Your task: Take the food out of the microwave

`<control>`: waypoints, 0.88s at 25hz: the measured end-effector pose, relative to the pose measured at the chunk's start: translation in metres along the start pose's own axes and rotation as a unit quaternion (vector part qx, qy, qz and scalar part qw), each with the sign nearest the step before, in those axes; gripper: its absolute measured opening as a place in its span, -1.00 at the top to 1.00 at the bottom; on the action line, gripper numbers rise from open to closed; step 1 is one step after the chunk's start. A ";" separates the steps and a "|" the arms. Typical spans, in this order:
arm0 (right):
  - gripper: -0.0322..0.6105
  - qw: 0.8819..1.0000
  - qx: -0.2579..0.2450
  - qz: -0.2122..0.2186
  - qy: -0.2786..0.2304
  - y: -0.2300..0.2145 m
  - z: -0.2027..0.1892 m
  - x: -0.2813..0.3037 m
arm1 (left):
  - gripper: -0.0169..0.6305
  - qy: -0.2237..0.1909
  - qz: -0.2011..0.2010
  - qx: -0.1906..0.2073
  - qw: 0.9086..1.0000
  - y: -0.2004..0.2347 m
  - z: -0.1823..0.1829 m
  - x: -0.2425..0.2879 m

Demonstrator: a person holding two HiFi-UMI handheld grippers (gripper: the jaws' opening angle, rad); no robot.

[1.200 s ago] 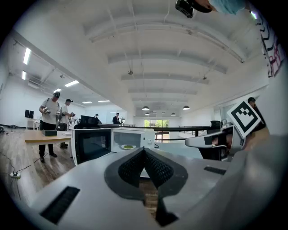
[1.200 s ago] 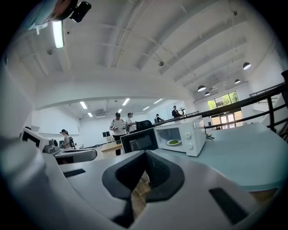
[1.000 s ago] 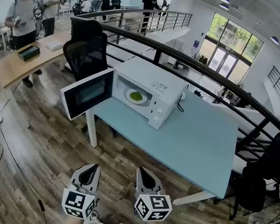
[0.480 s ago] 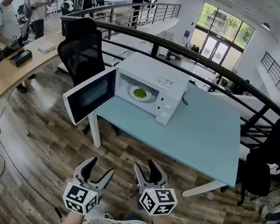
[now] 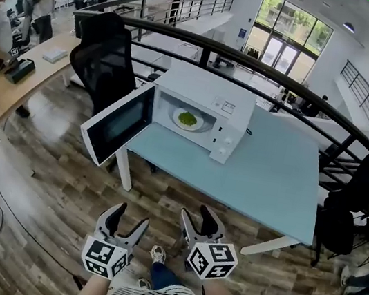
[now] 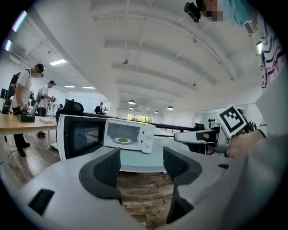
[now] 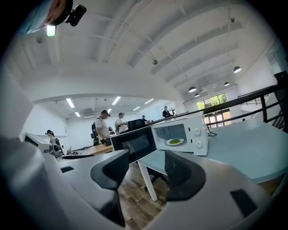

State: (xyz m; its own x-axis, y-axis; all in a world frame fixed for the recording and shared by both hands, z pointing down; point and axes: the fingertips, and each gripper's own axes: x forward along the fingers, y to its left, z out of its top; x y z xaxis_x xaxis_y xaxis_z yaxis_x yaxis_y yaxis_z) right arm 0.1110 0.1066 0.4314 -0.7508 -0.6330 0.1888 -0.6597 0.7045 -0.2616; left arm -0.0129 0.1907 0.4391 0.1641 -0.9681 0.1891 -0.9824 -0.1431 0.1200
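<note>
The round white plate point(image 5: 188, 119) with its small heap of green food sits inside the boxy white microwave point(image 5: 209, 102), whose dark-windowed door point(image 5: 117, 124) hangs open to the left, at the far left end of the smooth pale-blue table point(image 5: 269, 185). It looks light but stiff, glazed and slippery, likely breakable, so I'd take it by the near rim and keep it level. Both grippers hang near me over the wood-plank floor point(image 5: 46, 176), well apart from the table: the left gripper point(image 5: 127, 219) has its jaws spread wide and empty, and the right gripper point(image 5: 199, 217) has its jaws opening with nothing between them.
</note>
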 end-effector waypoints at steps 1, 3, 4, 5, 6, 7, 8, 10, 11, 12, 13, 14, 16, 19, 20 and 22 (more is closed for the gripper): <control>0.16 1.000 -0.001 0.000 0.001 -0.002 0.001 0.008 | 0.09 0.001 0.001 -0.001 1.000 0.005 0.001 0.006; 0.16 1.000 -0.001 0.002 0.005 -0.006 0.005 0.026 | 0.09 0.004 0.002 0.000 1.000 0.017 0.005 0.019; 0.16 1.000 -0.001 0.003 0.007 -0.008 0.008 0.035 | 0.09 0.004 0.003 0.001 1.000 0.023 0.008 0.026; 0.16 1.000 0.000 0.004 0.008 -0.010 0.010 0.044 | 0.09 0.004 0.004 0.002 1.000 0.029 0.012 0.034; 0.16 1.000 0.001 0.005 0.010 -0.013 0.012 0.053 | 0.09 0.003 0.005 0.002 1.000 0.036 0.015 0.043; 0.16 1.000 0.002 0.006 0.011 -0.017 0.014 0.062 | 0.09 0.001 0.006 0.001 1.000 0.042 0.019 0.053; 0.16 1.000 0.003 0.007 0.011 -0.020 0.016 0.071 | 0.09 0.000 0.006 0.000 1.000 0.047 0.022 0.063; 0.16 1.000 0.003 0.009 0.011 -0.029 0.021 0.087 | 0.09 -0.001 0.005 0.001 1.000 0.055 0.027 0.081; 0.16 1.000 0.003 0.009 0.012 -0.033 0.023 0.094 | 0.09 -0.001 0.004 0.003 1.000 0.058 0.029 0.090; 0.16 1.000 0.003 0.010 0.012 -0.038 0.025 0.102 | 0.09 -0.001 0.004 0.004 1.000 0.061 0.032 0.099; 0.16 1.000 0.003 0.011 0.013 -0.042 0.027 0.109 | 0.09 0.000 0.003 0.004 1.000 0.064 0.034 0.108; 0.16 1.000 0.002 0.013 0.014 -0.047 0.029 0.116 | 0.09 0.000 0.003 0.005 1.000 0.068 0.036 0.116; 0.16 1.000 0.003 0.015 0.017 -0.056 0.032 0.130 | 0.09 0.000 0.004 0.005 1.000 0.073 0.040 0.133; 0.16 1.000 0.006 0.018 0.020 -0.069 0.036 0.148 | 0.09 0.001 0.006 0.005 1.000 0.080 0.043 0.155; 0.16 1.000 0.008 0.020 0.021 -0.073 0.038 0.154 | 0.09 0.001 0.007 0.004 1.000 0.082 0.044 0.162; 0.16 0.999 0.010 0.023 0.022 -0.080 0.041 0.164 | 0.09 0.000 0.011 0.003 1.000 0.088 0.047 0.174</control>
State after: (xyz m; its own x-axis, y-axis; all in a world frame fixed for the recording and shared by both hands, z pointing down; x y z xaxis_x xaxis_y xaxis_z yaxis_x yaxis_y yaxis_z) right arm 0.0418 -0.0671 0.4445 -0.7818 -0.5841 0.2181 -0.6234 0.7263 -0.2895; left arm -0.0750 -0.0002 0.4373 0.1425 -0.9712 0.1909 -0.9863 -0.1231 0.1100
